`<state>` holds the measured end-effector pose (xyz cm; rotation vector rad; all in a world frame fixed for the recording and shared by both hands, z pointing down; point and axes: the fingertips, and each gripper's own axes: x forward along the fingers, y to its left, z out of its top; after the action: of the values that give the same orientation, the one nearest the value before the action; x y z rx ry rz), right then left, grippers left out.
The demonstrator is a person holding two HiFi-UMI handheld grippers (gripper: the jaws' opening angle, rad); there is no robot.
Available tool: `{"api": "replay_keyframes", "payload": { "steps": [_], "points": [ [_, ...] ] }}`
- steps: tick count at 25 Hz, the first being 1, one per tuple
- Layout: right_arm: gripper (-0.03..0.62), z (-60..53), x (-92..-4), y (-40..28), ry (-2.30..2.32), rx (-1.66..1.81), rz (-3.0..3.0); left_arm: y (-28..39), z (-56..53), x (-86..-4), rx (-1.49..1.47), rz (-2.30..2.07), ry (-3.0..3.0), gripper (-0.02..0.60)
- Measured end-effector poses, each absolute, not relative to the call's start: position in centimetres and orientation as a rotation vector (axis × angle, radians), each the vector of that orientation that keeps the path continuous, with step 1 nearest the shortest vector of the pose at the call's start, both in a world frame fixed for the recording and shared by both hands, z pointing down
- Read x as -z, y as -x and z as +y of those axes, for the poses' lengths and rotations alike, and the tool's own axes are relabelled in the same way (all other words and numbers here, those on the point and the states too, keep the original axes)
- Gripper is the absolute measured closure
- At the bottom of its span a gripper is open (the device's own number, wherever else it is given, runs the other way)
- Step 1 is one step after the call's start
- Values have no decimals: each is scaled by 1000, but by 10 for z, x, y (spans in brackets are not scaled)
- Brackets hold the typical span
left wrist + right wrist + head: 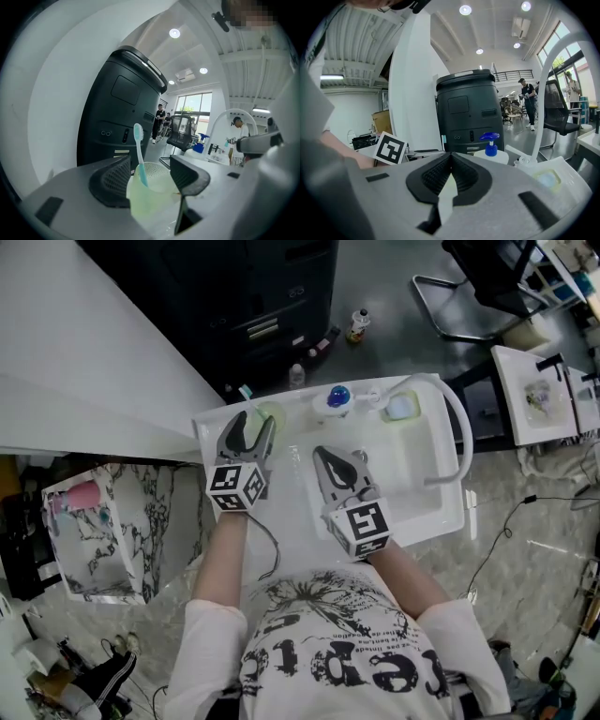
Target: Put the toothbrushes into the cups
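A pale green cup stands at the sink's back left corner with a teal toothbrush upright in it, bristles up. My left gripper is open, its jaws either side of the cup and not pressing on it. The head view shows that gripper just in front of the cup and toothbrush. Over the basin my right gripper is shut with nothing in it; its own view shows the pads meeting. A second pale cup sits by the tap.
The white sink has a curved white faucet and a blue pump bottle on its back rim. A black cabinet stands behind. A marble shelf with a pink cup is at the left.
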<state>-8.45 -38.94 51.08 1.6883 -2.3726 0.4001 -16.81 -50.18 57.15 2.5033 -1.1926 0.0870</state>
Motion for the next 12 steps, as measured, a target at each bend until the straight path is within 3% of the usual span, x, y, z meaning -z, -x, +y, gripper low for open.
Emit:
{"api": "replay_keyframes", "payload": {
  "steps": [7, 10, 12],
  "points": [
    [602, -382, -502, 85, -1641, -364, -2407, 178, -482, -537, -65, -1260, -2575, 365],
    [602, -380, -487, 86, -1633, -308, -2447, 182, -469, -517, -76, -1328, -2620, 504],
    [602, -375, -485, 82, -1627, -292, -2439, 182, -460, -502, -70, -1355, -2644, 538]
  ]
}}
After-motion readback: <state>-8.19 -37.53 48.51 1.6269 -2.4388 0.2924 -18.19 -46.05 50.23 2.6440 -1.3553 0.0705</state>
